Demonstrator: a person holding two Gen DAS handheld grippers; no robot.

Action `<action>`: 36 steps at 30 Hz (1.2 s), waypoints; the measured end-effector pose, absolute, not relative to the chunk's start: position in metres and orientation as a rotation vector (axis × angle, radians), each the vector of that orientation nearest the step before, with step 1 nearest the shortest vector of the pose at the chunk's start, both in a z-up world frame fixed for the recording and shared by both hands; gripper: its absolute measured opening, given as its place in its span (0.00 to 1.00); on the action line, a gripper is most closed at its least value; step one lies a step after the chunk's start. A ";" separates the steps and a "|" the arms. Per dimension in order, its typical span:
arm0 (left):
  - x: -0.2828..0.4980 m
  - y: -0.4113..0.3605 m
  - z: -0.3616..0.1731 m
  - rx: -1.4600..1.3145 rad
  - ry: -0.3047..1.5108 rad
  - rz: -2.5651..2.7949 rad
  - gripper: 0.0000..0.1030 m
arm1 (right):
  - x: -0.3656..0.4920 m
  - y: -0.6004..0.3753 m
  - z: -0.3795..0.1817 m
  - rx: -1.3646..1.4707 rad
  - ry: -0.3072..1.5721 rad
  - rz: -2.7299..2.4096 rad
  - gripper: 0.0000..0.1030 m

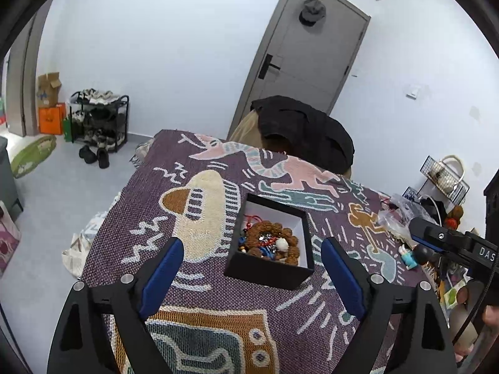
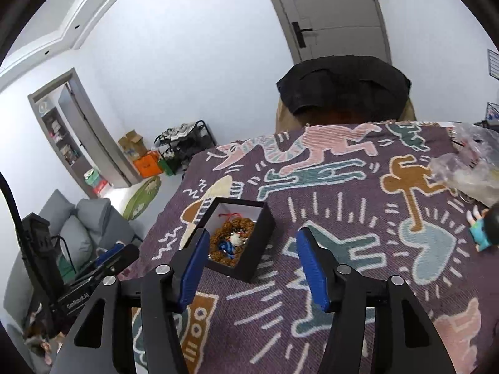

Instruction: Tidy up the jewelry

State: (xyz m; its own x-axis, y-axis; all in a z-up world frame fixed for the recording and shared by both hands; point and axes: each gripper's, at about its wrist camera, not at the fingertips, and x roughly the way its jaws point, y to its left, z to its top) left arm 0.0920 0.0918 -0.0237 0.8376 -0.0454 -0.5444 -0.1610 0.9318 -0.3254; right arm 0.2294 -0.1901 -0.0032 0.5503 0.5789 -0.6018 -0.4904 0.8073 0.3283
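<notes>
Tangled beads and cords in the open black cardboard box, too small to tell apart. Small blue-clad toy figurine cut off at frame edge. Chair hidden under draped black jacket.

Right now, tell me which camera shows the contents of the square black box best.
Left wrist view: the square black box sits centred, its brown bead bracelets fully exposed. In the right wrist view the box is smaller, partly behind a blue finger.

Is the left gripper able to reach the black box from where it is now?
Probably yes. The left gripper has its jaws open and empty, and the black box lies straight ahead on the blanket with nothing between.
</notes>
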 end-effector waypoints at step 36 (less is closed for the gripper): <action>0.014 0.005 0.056 -0.125 0.466 0.018 1.00 | 0.141 -0.288 0.007 0.173 0.698 0.522 0.96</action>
State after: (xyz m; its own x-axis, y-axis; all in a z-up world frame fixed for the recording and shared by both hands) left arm 0.0144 0.0046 0.0558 0.8934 -0.0115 -0.4490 -0.0455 0.9922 -0.1159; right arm 0.1406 -0.2879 0.0072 0.6447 0.5127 -0.5671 -0.3996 0.8584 0.3217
